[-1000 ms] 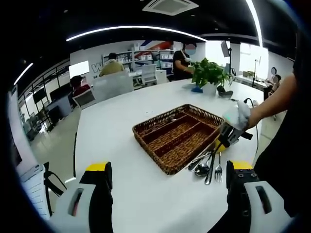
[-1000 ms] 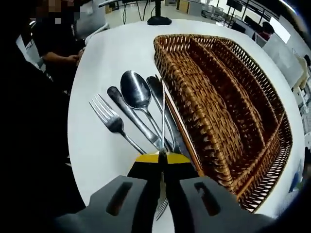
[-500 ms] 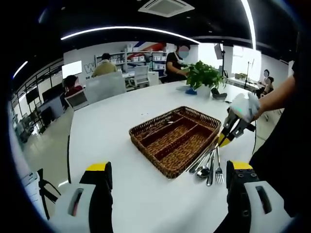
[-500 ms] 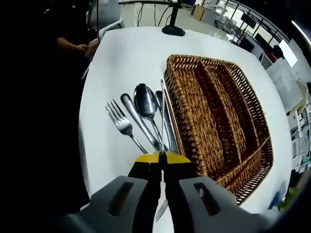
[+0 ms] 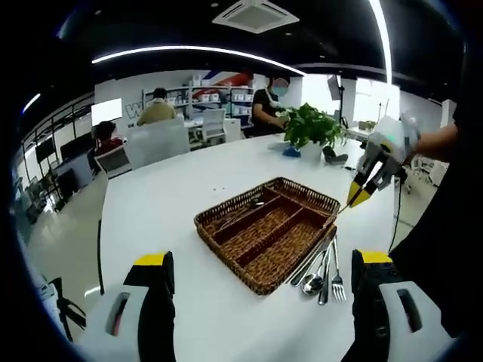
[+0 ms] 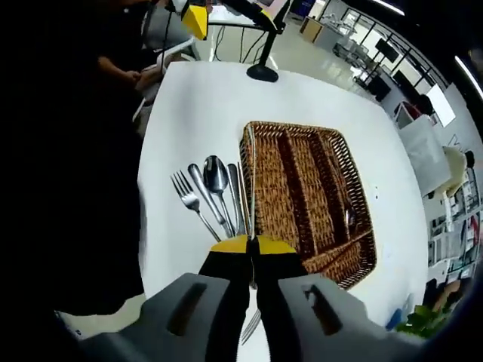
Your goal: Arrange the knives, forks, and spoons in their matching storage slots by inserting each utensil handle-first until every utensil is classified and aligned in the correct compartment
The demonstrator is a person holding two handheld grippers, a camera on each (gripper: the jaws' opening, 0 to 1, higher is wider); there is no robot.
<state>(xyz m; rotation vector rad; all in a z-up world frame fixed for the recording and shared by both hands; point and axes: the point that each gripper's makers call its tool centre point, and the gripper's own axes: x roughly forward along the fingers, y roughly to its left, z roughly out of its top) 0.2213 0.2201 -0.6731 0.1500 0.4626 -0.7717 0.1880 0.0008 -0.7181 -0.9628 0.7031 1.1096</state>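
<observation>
A brown wicker tray (image 5: 264, 234) with long compartments sits mid-table, with a thin utensil (image 5: 243, 211) lying in its far compartment. Beside its right side lie a spoon (image 5: 311, 283), a fork (image 5: 337, 285) and other cutlery. My left gripper (image 5: 264, 260) is open and low over the near table. My right gripper (image 5: 359, 196) hangs high above the tray's right end, shut on a fork (image 6: 252, 162). The fork's handle points forward over the tray (image 6: 309, 188) and its tines stick out behind the jaws. The loose fork (image 6: 187, 200), spoon (image 6: 214, 177) and knife (image 6: 233, 192) lie left of the tray.
A potted plant (image 5: 306, 124) and a dark object (image 5: 336, 157) stand at the table's far end. A black stand base (image 6: 262, 72) rests beyond the tray. A person's dark clothing (image 6: 83, 173) borders the table edge. People sit at desks (image 5: 158, 105) in the background.
My right gripper has risen well above the table with the fork, so the tray and loose cutlery look smaller. The left gripper has stayed open and nearly still.
</observation>
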